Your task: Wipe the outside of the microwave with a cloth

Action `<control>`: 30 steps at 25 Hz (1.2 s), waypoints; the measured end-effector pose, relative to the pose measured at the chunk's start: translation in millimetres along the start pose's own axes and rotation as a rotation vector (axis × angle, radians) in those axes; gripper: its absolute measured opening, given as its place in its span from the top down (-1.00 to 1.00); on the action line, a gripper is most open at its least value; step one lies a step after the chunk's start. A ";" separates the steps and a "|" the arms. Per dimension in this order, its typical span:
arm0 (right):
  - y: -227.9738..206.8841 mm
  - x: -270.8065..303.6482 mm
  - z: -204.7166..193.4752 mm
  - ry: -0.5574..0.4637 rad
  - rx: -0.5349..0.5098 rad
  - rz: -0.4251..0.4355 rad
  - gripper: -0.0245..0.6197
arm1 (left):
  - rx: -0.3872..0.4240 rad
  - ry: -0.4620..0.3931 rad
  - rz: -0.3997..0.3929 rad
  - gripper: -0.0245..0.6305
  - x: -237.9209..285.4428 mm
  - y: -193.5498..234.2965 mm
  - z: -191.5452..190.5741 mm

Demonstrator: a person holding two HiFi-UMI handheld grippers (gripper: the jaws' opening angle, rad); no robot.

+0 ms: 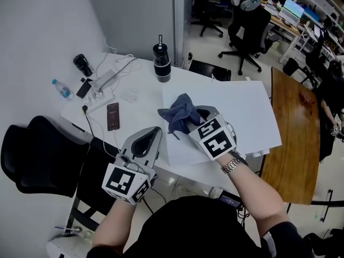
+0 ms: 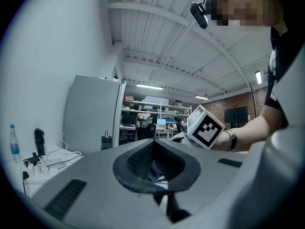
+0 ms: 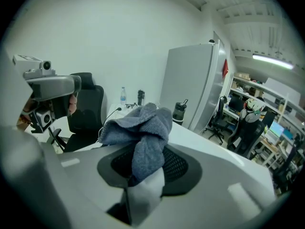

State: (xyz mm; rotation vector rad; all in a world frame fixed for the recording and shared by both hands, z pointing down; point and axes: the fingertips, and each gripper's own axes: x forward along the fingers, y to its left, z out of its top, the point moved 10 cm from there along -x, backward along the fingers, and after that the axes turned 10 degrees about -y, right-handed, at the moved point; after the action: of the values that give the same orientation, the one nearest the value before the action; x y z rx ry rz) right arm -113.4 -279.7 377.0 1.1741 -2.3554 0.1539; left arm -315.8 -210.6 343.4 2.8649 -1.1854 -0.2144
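1. Office room: a wooden table (image 1: 293,128) stands at the right, and a black office chair (image 1: 248,30) stands beyond.
2. The white table (image 1: 145,117) bears the white microwave (image 1: 236,112), a phone (image 1: 113,116) and a water bottle (image 1: 63,89).
3. The right gripper (image 3: 145,171) clamps the blue-grey cloth (image 1: 180,114) over the microwave's top, at its left edge.
4. The left gripper (image 1: 154,133) is closed and empty, just beside the microwave's corner.

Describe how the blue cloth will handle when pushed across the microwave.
Probably floppy: the cloth bunches in soft folds in the right claw. Likely light: one pinch carries the whole bunch. It may crumple rather than slide flat on the microwave.
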 end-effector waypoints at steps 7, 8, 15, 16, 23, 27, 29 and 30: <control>-22.7 -22.1 -15.4 0.008 0.010 -0.031 0.53 | 0.021 0.002 -0.022 0.91 14.3 -20.4 6.9; -26.7 -26.6 -18.0 0.007 0.012 -0.034 0.53 | 0.025 0.002 -0.024 0.91 16.9 -25.5 8.1; -62.2 -54.5 -39.3 0.009 0.034 -0.059 0.53 | 0.043 0.011 -0.033 0.91 40.8 -55.9 10.6; -68.2 -59.1 -42.4 0.008 0.037 -0.062 0.53 | 0.045 0.011 -0.033 0.91 45.1 -61.1 11.0; -105.7 -88.3 -61.5 0.010 0.057 -0.073 0.53 | 0.062 0.026 -0.039 0.91 71.8 -94.8 13.2; -126.5 -106.9 -74.4 0.006 0.068 -0.084 0.53 | 0.075 0.033 -0.043 0.91 86.3 -115.9 12.4; -135.5 -113.6 -80.5 0.003 0.075 -0.087 0.53 | 0.079 0.039 -0.044 0.91 92.7 -124.1 10.6; -139.8 -117.0 -83.4 0.002 0.077 -0.088 0.53 | 0.081 0.043 -0.044 0.91 95.7 -128.2 9.7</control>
State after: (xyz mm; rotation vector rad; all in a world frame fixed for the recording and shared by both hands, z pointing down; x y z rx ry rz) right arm 85.8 -256.5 376.7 1.3115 -2.3091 0.2171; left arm -160.4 -187.1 312.2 2.9511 -1.1501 -0.1082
